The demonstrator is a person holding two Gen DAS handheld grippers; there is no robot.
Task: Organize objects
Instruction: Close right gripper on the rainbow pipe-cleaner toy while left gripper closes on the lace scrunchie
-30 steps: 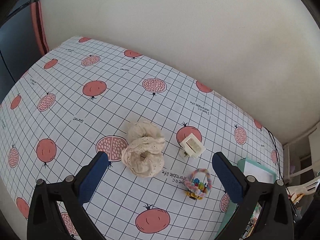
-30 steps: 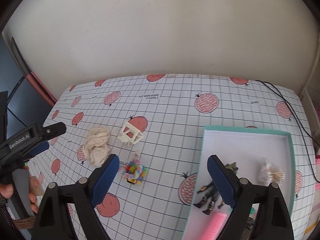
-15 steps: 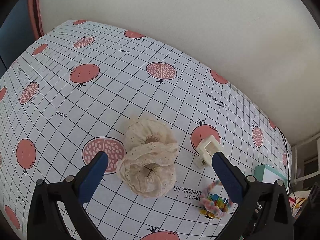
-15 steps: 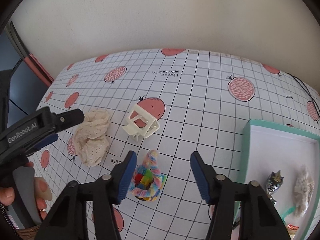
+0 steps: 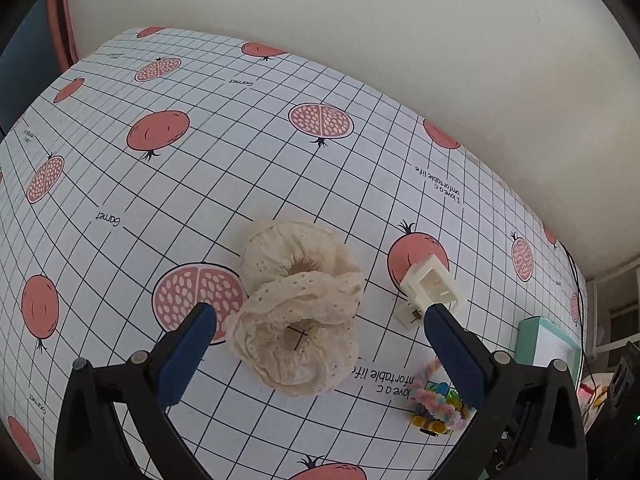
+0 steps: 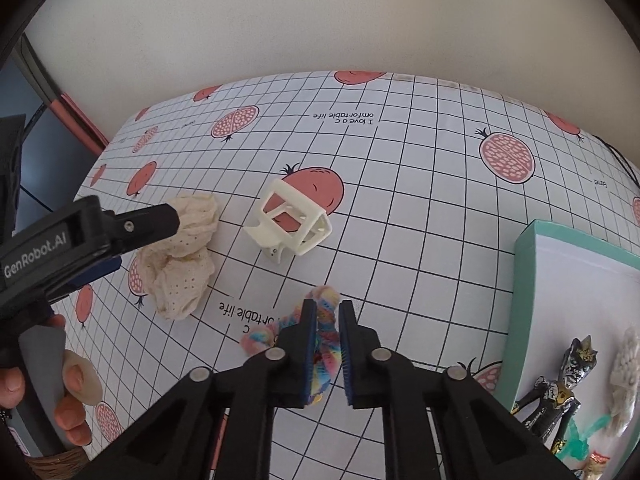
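Observation:
Two cream lace scrunchies (image 5: 298, 306) lie stacked on the pomegranate tablecloth; they also show in the right wrist view (image 6: 182, 256). My left gripper (image 5: 316, 340) is open, its fingers on either side of the nearer scrunchie, just above it. A cream claw hair clip (image 5: 430, 286) lies to the right; it shows too in the right wrist view (image 6: 290, 216). My right gripper (image 6: 326, 344) is nearly closed around a rainbow fuzzy hair tie (image 6: 324, 320), which sits on the cloth (image 5: 438, 408).
A teal box (image 6: 524, 276) at the right holds a black-gold figurine (image 6: 560, 392), a cream scrunchie (image 6: 626, 376) and small items. The wall runs along the table's far edge. A black cable (image 6: 624, 160) lies at far right.
My right gripper moved forward and down and closed around the rainbow hair tie. My left gripper moved closer to the lace scrunchies, still open.

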